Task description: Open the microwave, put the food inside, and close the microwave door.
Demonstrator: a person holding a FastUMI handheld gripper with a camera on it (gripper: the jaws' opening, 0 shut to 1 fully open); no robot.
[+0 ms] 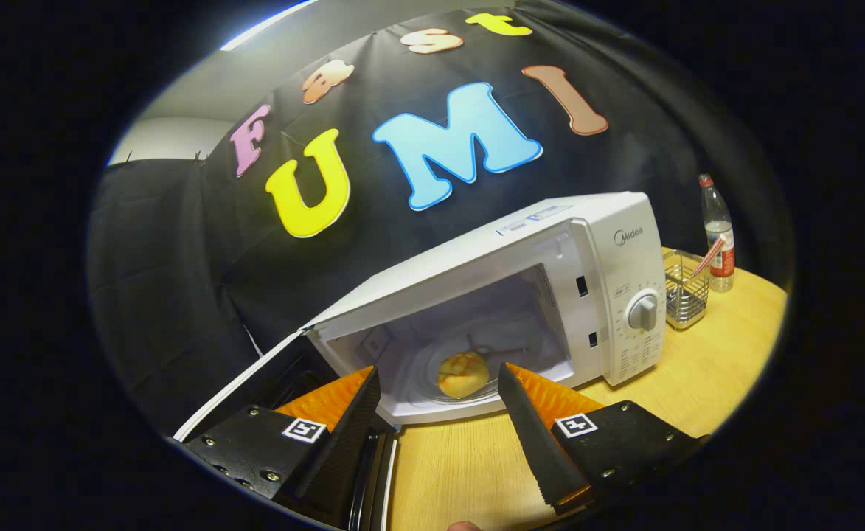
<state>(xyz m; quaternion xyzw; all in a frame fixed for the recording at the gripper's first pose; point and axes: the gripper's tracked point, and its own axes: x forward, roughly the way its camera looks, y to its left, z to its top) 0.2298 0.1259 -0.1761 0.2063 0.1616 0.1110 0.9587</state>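
Observation:
A white microwave (602,243) stands on the wooden table (727,369) with its door (255,383) swung wide open to the left. Inside, a yellow bun (462,374) rests on the glass turntable. My gripper (439,380) is open just outside the oven's front opening, with nothing between its fingers. The bun lies beyond the fingertips, seen in the gap between them. The left finger (351,428) overlaps the lower edge of the open door.
A wire basket (686,289) sits to the right of the microwave, with a clear bottle with a red label (718,236) behind it. A round dial (644,312) is on the microwave's control panel. Bare tabletop lies below the fingers.

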